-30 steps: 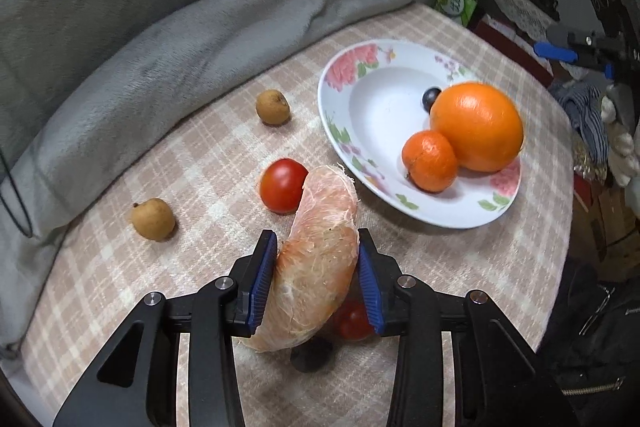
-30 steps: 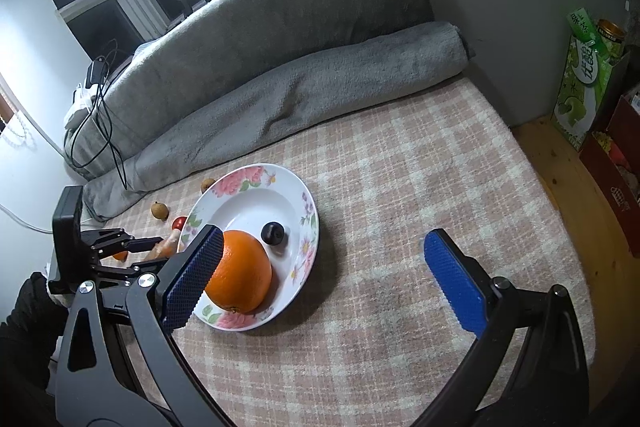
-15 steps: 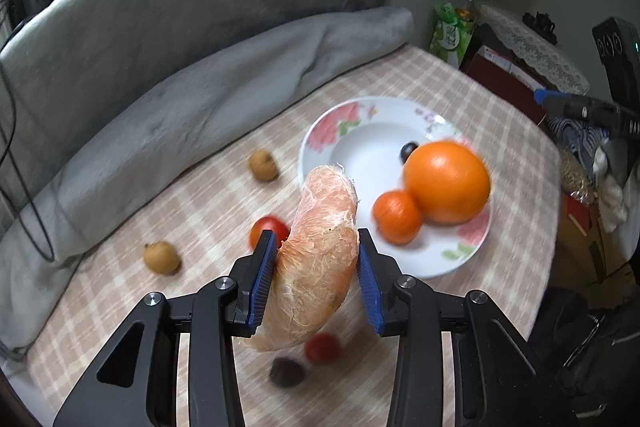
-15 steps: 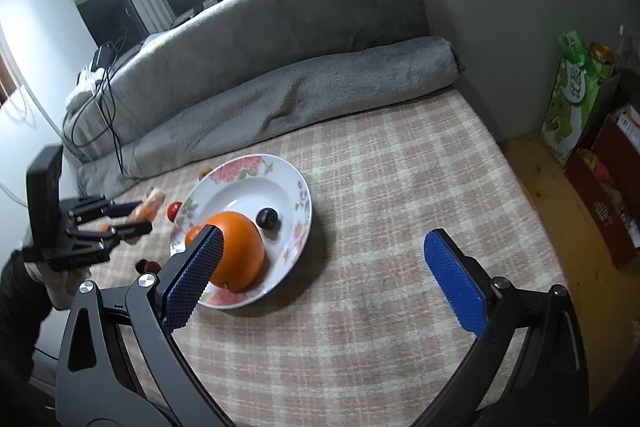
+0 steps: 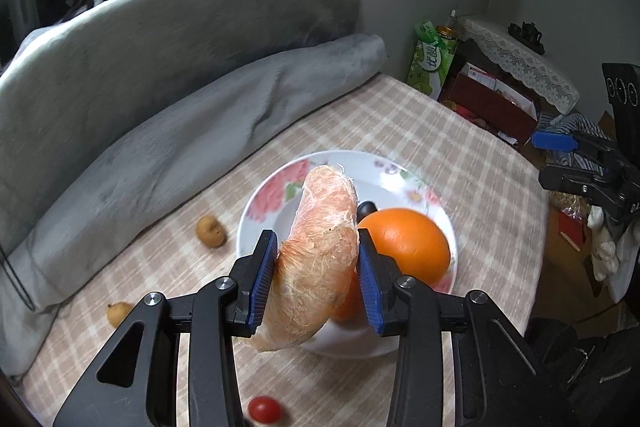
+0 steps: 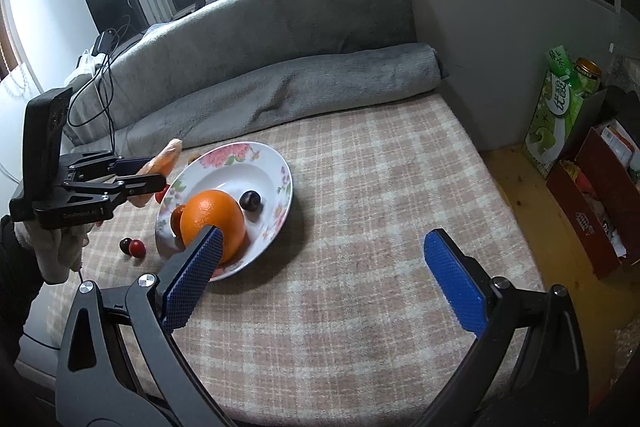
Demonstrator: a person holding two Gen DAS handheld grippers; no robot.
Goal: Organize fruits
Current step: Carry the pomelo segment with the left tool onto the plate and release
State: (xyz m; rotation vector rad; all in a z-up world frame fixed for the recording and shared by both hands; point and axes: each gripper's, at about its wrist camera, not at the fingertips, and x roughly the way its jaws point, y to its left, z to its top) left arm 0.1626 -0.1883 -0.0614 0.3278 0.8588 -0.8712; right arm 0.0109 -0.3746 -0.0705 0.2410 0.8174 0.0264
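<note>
At the far left of the checked tablecloth [image 5: 400,131], a small brown fruit [image 5: 119,313] lies near the rolled grey blanket [image 5: 192,147], with a second brown fruit [image 5: 210,231] just beside the rim of the flowered plate [image 5: 276,195]. The left gripper [image 5: 316,279] is clamped on a peeled pomelo segment [image 5: 320,259], both blue pads pressed against its pale orange flesh, and holds it lifted above the near left part of the plate. A cherry tomato [image 5: 264,409] sits on the cloth below it. In the plate rest a large orange [image 5: 408,247], a smaller orange fruit [image 6: 177,219] touching it and mostly hidden in the left view, and a dark round fruit [image 6: 250,201] just beside the large orange. From the right view, a dark fruit and a red one [image 6: 136,248] lie together on the cloth left of the plate. The right gripper [image 6: 324,279] hangs over bare cloth to the right of the plate, its jaws wide apart with nothing between them.
</note>
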